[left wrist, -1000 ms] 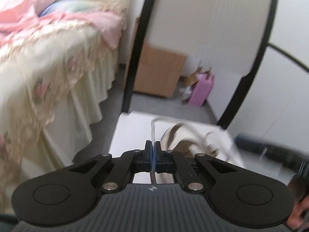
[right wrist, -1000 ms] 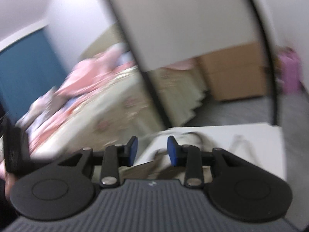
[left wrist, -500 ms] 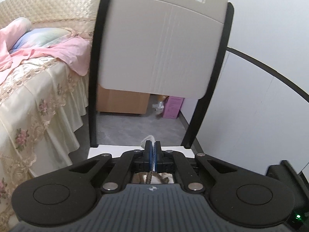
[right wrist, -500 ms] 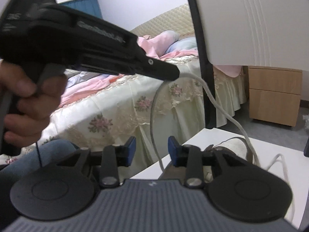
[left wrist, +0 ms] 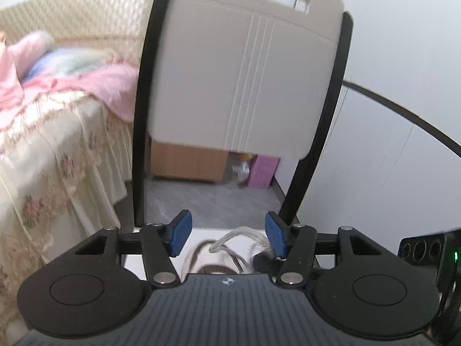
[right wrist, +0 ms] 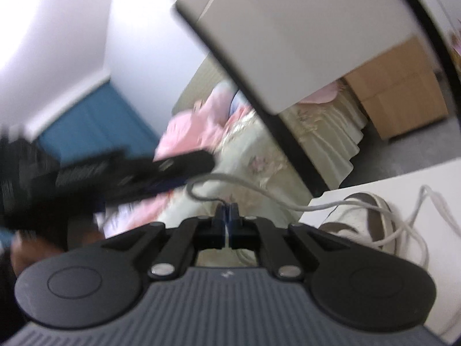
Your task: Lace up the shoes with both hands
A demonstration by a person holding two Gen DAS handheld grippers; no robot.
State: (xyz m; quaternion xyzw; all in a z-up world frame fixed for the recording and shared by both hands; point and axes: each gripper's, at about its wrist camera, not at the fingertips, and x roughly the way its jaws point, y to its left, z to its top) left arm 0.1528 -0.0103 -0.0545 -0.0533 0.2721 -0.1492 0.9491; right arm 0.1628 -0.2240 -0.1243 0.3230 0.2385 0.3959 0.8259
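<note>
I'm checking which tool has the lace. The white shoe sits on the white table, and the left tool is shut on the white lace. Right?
Not quite. In the left wrist view the left tool is open, its blue pads apart, over the white shoe. The white lace runs to the shut right tool. The shoe is on the white table.

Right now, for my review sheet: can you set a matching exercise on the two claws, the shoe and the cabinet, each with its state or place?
Things:
1. left claw
2. right claw
3. shoe
4. cabinet

States or places:
A. wood-coloured, on the floor beside the bed
B. jaws apart
C. shut on the shoelace
D. lying on the white surface

Pairs: 1-B, 2-C, 3-D, 4-A.

The left claw's jaws have just been opening, lace loose between them; the right's have just been closing on it.
</note>
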